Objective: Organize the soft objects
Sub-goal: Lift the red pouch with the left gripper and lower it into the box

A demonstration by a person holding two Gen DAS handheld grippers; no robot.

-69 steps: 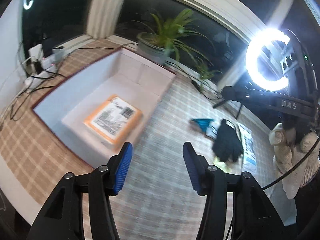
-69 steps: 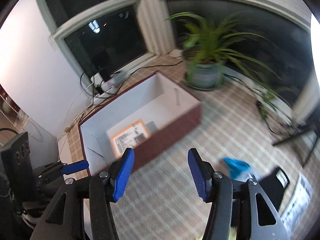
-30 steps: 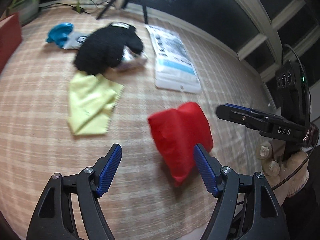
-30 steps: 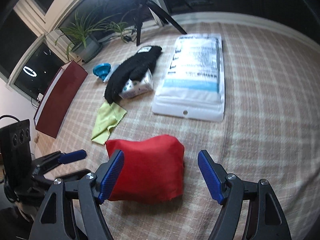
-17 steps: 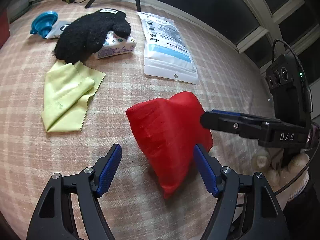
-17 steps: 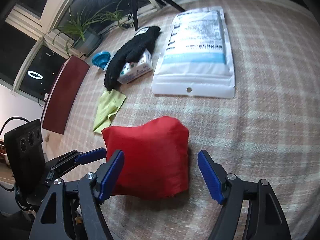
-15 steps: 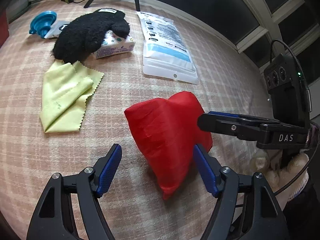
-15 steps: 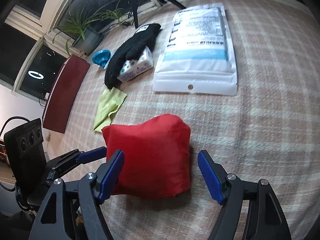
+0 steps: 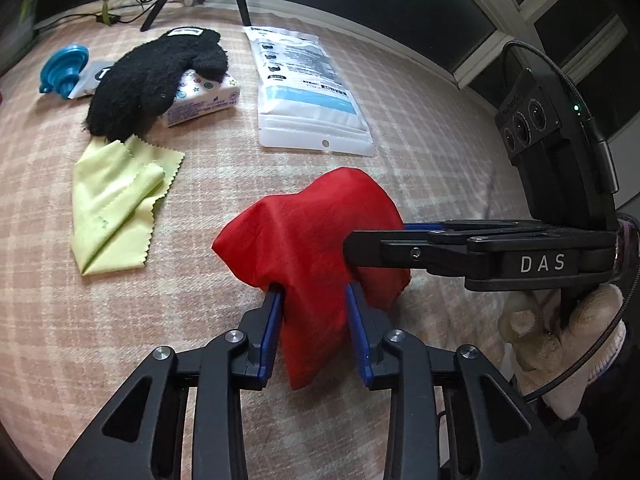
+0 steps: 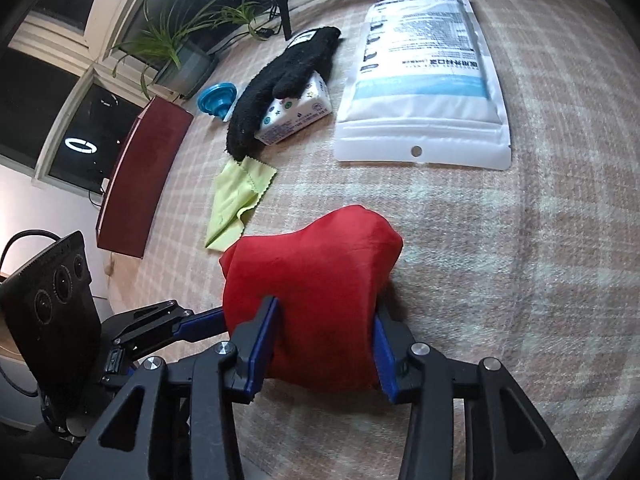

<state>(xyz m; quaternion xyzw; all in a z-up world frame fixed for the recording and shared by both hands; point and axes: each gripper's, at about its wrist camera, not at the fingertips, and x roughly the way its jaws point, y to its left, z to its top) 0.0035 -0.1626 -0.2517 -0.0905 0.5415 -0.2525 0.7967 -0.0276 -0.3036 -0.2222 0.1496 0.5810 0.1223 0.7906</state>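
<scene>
Both jaws just closed onto red cloth bundle (right gripper, left gripper), fingertips buried.

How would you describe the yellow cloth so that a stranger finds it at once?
On the checked tablecloth, look below the black fuzzy glove that lies over a small tissue pack. The yellow cloth lies flat there, partly folded; it alone is pale yellow with zigzag-cut edges.

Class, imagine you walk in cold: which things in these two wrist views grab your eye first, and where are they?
The red cloth bundle dominates the middle of the checked tablecloth, pinched from two sides by the left hand-held gripper and right hand-held gripper, whose jaws have just been closing. Beyond it lie a white resealable pouch and a black fuzzy mitten draped over a tissue pack.
</scene>
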